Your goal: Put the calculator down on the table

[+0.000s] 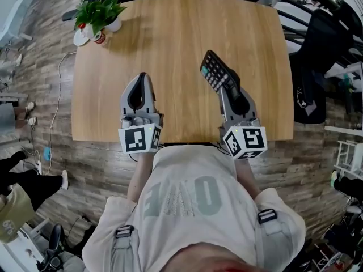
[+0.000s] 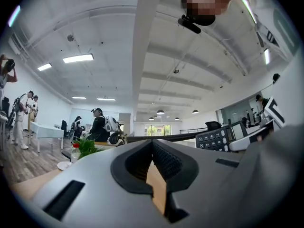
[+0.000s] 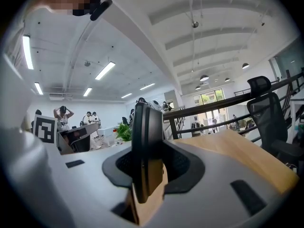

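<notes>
Gripping the calculator (image 1: 214,69) by its near end in my right gripper (image 1: 231,89), jaws half-closed on it, upright on edge above the bench (image 1: 170,44), with my left gripper (image 1: 141,78) shut and empty alongside, I should roll it flat, lower it gently onto the wood just ahead, then release.

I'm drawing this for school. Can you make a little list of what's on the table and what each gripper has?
table: light wood
potted plant: on the table's far left corner
calculator: held tilted on its edge, not lying flat on the table
right gripper: jaws shut on the calculator
left gripper: jaws together, nothing between them
</notes>
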The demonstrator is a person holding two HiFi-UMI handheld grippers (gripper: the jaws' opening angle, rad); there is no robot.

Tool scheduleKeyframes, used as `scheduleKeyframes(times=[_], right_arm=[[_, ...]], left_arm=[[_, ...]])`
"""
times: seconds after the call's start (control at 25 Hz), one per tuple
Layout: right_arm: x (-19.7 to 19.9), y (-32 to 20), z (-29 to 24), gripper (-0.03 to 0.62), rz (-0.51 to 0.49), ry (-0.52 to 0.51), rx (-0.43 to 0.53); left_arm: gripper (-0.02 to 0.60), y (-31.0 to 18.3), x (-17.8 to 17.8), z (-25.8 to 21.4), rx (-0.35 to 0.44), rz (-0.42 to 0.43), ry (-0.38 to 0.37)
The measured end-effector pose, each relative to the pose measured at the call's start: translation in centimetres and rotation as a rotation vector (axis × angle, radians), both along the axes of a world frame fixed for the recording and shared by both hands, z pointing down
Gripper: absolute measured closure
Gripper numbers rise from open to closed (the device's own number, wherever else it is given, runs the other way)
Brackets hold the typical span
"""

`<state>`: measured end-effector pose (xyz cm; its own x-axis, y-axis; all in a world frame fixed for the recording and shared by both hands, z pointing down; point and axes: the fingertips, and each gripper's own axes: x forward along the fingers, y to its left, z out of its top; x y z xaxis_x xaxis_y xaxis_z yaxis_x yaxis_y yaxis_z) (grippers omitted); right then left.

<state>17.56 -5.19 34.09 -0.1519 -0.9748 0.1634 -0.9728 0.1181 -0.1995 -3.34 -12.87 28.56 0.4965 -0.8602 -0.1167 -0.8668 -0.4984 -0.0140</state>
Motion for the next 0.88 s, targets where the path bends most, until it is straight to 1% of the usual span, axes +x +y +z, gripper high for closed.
scheduleKeyframes(times=[0.16,0.4,0.56,0.72,0.88], right_arm=[[1.0,-0.9,-0.3,0.476,-0.016,0.007,0.007],[1.1,-2.0,-0.6,0.474,-0.02,0.005,0.01],[0.4,-2.9,-0.4,0.474,-0.076,0.036,-0.01],[-0.2,-4.5,-0.4,0.476,-0.125,0.027,-0.033],[-1.0,-6.2,-0.3,0.476,-0.192,0.044,-0.059]], left_arm=[[0.572,-0.5,1.3,-0.1,-0.001,0.004,-0.011],[0.572,-1.9,1.8,-0.3,0.002,0.02,-0.02],[0.572,-2.5,1.5,-0.4,0.005,0.019,-0.016],[0.572,-3.0,0.8,-0.7,0.015,0.014,-0.02],[0.572,-3.2,0.1,-0.2,0.01,0.004,-0.024]])
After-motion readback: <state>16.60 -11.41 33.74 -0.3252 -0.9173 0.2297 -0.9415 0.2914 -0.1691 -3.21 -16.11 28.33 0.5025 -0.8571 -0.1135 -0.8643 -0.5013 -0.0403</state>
